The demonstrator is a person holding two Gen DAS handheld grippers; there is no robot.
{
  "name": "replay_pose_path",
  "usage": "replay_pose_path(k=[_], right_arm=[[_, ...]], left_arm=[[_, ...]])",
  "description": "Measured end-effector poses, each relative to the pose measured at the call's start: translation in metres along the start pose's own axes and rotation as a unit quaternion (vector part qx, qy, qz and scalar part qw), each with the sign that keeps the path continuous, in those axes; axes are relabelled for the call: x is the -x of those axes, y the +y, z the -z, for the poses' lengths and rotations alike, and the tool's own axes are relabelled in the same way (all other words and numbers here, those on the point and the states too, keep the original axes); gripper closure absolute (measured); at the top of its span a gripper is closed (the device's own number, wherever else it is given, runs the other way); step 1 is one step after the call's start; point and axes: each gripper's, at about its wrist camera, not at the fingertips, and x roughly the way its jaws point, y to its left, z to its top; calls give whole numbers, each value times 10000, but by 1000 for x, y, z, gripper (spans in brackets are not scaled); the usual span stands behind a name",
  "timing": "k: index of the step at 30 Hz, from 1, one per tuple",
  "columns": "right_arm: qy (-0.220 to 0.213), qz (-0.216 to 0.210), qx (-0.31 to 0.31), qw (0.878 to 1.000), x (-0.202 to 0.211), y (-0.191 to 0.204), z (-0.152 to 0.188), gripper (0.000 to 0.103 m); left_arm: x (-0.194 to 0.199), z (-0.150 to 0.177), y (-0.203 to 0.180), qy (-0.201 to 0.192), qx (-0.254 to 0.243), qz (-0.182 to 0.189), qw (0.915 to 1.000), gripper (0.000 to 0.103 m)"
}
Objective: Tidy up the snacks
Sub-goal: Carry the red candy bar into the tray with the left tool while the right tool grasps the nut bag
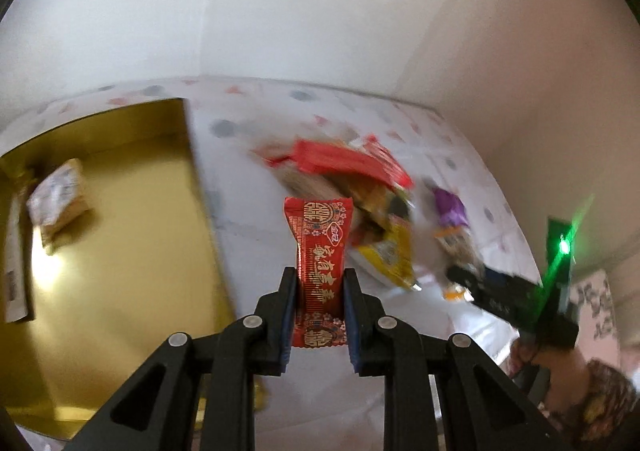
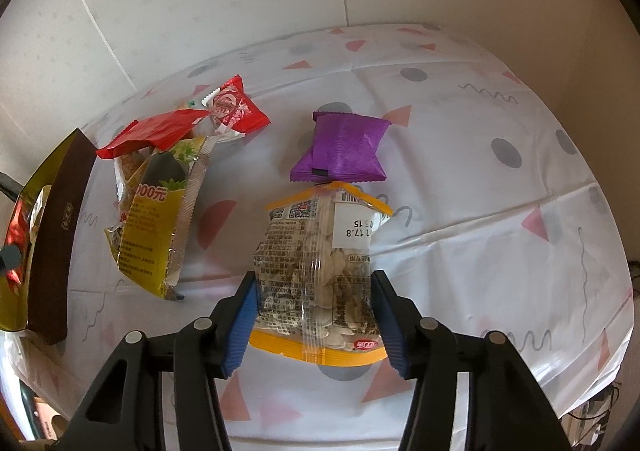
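Observation:
My left gripper is shut on a red candy packet with gold print, held upright above the table, just right of the gold tin box. A pale wrapped snack lies in the box. My right gripper stands with its jaws on both sides of a clear, orange-edged bag of seeds that lies on the table; it also shows in the left wrist view. A purple packet lies just beyond the bag.
A pile of red and yellow snack bags lies left of the seed bag, also seen blurred in the left wrist view. The box's brown outer wall stands at the far left. The patterned tablecloth meets white walls behind.

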Motion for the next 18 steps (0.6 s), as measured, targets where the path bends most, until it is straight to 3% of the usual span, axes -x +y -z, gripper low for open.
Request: replay_pose_path(k=[10,18], right_arm=[[46,92,-21,9999,-3,3,-1,47],[14,115,-210,9997,1,4,-3,53]], left_arm=[[1,-16,77,87,792,-421,9959,81],[-19,-33,122,333,836,-872,9921,81]])
